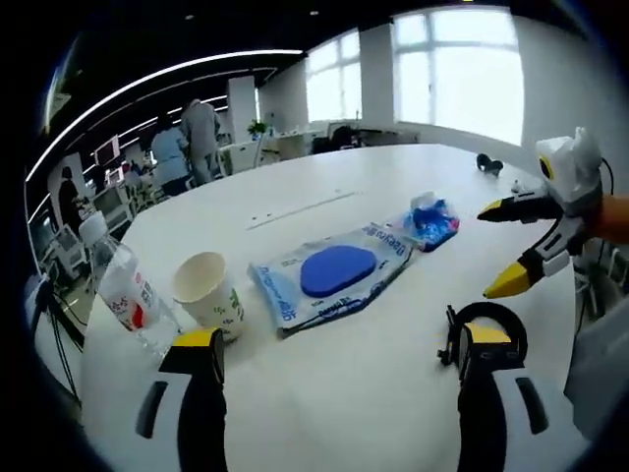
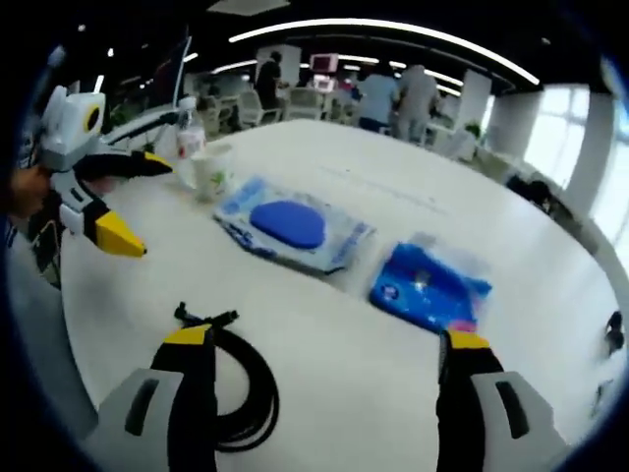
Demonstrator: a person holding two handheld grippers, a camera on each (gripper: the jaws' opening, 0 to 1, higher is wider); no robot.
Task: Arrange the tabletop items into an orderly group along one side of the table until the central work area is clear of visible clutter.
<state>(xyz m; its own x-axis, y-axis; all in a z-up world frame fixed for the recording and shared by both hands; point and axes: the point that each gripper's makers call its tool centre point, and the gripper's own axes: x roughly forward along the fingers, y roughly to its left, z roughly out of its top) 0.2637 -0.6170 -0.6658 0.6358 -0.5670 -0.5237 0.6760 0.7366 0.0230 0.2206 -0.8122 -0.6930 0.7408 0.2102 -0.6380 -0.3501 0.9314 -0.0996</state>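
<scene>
Nothing is gripped yet: the left tool (image 1: pixel 339 359) and right tool (image 2: pixel 329 349) both hover with jaws spread wide and empty, so sorting looks barely begun. Mid-worktop lie a crinkly wipes pack (image 1: pixel 329 275) and a soft blue pouch (image 2: pixel 429 285); a paper cup (image 1: pixel 206 293) and clear bottle (image 1: pixel 123 290) stand near one edge, a coiled black cable (image 2: pixel 241 393) nearer. Next probably means pinching a pack and carrying it edgeward.

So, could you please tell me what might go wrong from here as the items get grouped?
The paper cup stands close beside the upright water bottle; nudging either with the open left claw could topple both. The coiled black cable lies right by the open right claw and might snag on a jaw and drag.
</scene>
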